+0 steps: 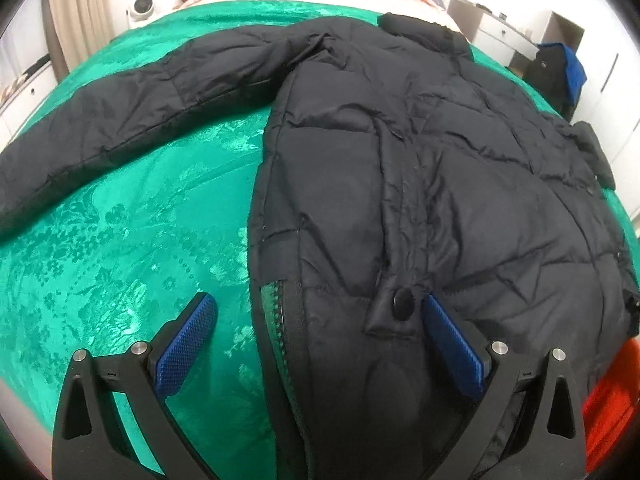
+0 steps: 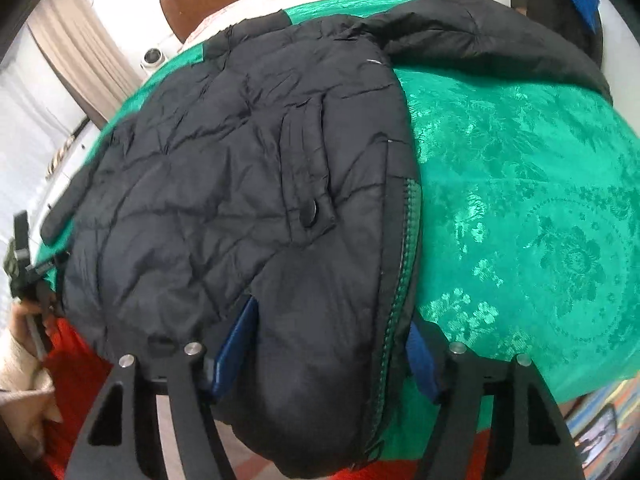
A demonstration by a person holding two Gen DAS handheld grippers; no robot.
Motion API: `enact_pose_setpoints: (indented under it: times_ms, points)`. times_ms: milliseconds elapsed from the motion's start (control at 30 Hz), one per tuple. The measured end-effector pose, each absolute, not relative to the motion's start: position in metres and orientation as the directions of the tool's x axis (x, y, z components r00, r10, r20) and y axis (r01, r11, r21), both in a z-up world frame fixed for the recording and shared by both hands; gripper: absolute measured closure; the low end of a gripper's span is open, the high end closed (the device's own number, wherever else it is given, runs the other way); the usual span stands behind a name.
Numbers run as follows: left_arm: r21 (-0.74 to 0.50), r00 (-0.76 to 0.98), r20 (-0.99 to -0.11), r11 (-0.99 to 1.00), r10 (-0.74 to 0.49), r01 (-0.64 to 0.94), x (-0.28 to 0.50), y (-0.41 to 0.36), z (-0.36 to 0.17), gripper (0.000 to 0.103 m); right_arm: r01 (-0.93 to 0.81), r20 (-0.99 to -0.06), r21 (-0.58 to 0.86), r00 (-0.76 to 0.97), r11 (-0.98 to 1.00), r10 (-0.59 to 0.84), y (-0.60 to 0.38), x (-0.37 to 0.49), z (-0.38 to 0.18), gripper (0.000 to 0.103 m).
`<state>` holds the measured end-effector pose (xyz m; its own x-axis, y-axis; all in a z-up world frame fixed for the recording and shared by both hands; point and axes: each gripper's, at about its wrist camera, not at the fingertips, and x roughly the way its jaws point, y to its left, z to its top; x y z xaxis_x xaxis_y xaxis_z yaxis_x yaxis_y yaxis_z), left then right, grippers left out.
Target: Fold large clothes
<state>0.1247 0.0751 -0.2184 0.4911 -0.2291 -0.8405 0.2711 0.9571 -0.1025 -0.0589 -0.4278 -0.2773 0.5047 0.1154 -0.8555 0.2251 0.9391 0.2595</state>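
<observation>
Black quilted jacket (image 1: pixel 420 168) lies on green bedspread (image 1: pixel 120 260); left gripper (image 1: pixel 320 320) gapes wide over its hem, right gripper (image 2: pixel 328 344) seemingly pinches the hem.

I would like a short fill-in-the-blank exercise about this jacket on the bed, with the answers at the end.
1. The black puffer jacket lies on a ____ bedspread.
2. In the left wrist view, the left gripper is ____, with the jacket's hem between its blue pads.
3. A round black ____ sits on the jacket's flap.
4. The right gripper straddles the jacket's ____ corner.

Answers: green; open; snap button; bottom
</observation>
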Motion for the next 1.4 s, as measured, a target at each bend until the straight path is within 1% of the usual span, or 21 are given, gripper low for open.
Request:
enact_pose_setpoints:
  times_ms: [100, 167, 200, 233, 367, 467, 567, 667, 700, 733, 767, 800, 833, 900, 933, 1033, 1100, 1200, 1267, 1333, 1400]
  points:
    - [-0.044, 0.538, -0.824, 0.968, -0.176, 0.249, 0.115, 0.082, -0.204, 0.000, 0.291, -0.809, 0.393, 0.560, 0.872, 0.177, -0.459, -0.065, -0.270, 0.031]
    - [0.027, 0.599, -0.794, 0.977, -0.107, 0.211, 0.112, 0.082, -0.189, 0.000, 0.343, -0.763, 0.485, 0.615, 0.804, 0.198, -0.495, -0.065, -0.262, 0.020]
    - [0.058, 0.630, -0.773, 0.979, -0.079, 0.195, 0.110, 0.080, -0.179, 0.000, 0.363, -0.738, 0.525, 0.645, 0.769, 0.199, -0.516, -0.064, -0.255, 0.018]
    - [0.075, 0.651, -0.756, 0.979, -0.067, 0.188, 0.109, 0.079, -0.172, 0.000, 0.383, -0.703, 0.567, 0.686, 0.729, 0.187, -0.542, -0.062, -0.247, 0.014]
    - [0.121, 0.710, -0.703, 0.978, -0.035, 0.168, 0.105, 0.070, -0.146, 0.000, 0.436, -0.564, 0.696, 0.823, 0.570, 0.060, -0.651, -0.049, -0.226, 0.010]
    - [0.109, 0.721, -0.692, 0.983, -0.032, 0.148, 0.103, 0.068, -0.140, 0.000, 0.485, -0.527, 0.754, 0.849, 0.442, -0.032, -0.730, -0.027, -0.245, 0.010]
    - [0.066, 0.702, -0.710, 0.987, -0.057, 0.147, 0.106, 0.061, -0.144, 0.000, 0.496, -0.503, 0.829, 0.863, 0.259, -0.044, -0.789, -0.002, -0.293, 0.010]
    - [0.062, 0.680, -0.731, 0.986, -0.062, 0.157, 0.109, 0.049, -0.152, 0.000, 0.448, -0.443, 0.877, 0.894, 0.173, -0.068, -0.809, 0.025, -0.313, 0.012]
    - [0.066, 0.675, -0.736, 0.985, -0.060, 0.160, 0.109, 0.045, -0.154, 0.000, 0.455, -0.444, 0.873, 0.891, 0.174, -0.100, -0.813, 0.031, -0.313, 0.013]
    - [0.067, 0.669, -0.741, 0.984, -0.061, 0.163, 0.110, 0.042, -0.156, 0.000, 0.469, -0.452, 0.867, 0.883, 0.168, -0.128, -0.816, 0.037, -0.315, 0.021]
    - [0.059, 0.659, -0.749, 0.984, -0.066, 0.166, 0.111, 0.039, -0.157, 0.000, 0.494, -0.475, 0.855, 0.868, 0.156, -0.144, -0.820, 0.042, -0.316, 0.049]
    - [0.043, 0.647, -0.758, 0.984, -0.080, 0.171, 0.111, 0.036, -0.158, 0.000, 0.543, -0.524, 0.828, 0.838, 0.142, -0.154, -0.823, 0.042, -0.316, 0.070]
    - [0.029, 0.640, -0.762, 0.984, -0.094, 0.178, 0.111, 0.035, -0.158, 0.000, 0.581, -0.560, 0.804, 0.812, 0.129, -0.166, -0.826, 0.041, -0.313, 0.082]
    - [0.014, 0.645, -0.755, 0.981, -0.118, 0.195, 0.109, 0.033, -0.155, 0.000, 0.636, -0.589, 0.748, 0.768, 0.189, -0.250, -0.824, 0.036, -0.282, 0.084]
    - [0.016, 0.655, -0.746, 0.980, -0.120, 0.198, 0.107, 0.033, -0.153, 0.000, 0.647, -0.572, 0.705, 0.761, 0.290, -0.307, -0.816, 0.040, -0.249, 0.085]
    - [0.013, 0.677, -0.725, 0.981, -0.123, 0.192, 0.104, 0.035, -0.155, 0.000, 0.566, -0.446, 0.559, 0.821, 0.606, -0.355, -0.769, 0.069, -0.155, 0.085]
    - [-0.018, 0.677, -0.723, 0.983, -0.139, 0.183, 0.105, 0.038, -0.159, 0.000, 0.434, -0.358, 0.431, 0.887, 0.791, -0.291, -0.710, 0.100, -0.092, 0.085]
    - [-0.060, 0.660, -0.732, 0.981, -0.168, 0.184, 0.107, 0.041, -0.166, 0.000, 0.208, -0.287, 0.305, 0.950, 0.929, -0.118, -0.611, 0.150, -0.037, 0.085]
    - [-0.073, 0.663, -0.727, 0.981, -0.178, 0.182, 0.103, 0.045, -0.166, 0.000, 0.063, -0.299, 0.245, 0.954, 0.967, 0.013, -0.541, 0.188, -0.029, 0.085]
    - [-0.086, 0.673, -0.717, 0.982, -0.180, 0.171, 0.099, 0.051, -0.164, 0.000, -0.042, -0.349, 0.206, 0.930, 0.978, 0.114, -0.476, 0.222, -0.042, 0.084]
    - [-0.107, 0.672, -0.716, 0.981, -0.189, 0.162, 0.096, 0.058, -0.165, 0.000, -0.132, -0.426, 0.238, 0.876, 0.962, 0.225, -0.415, 0.253, -0.077, 0.072]
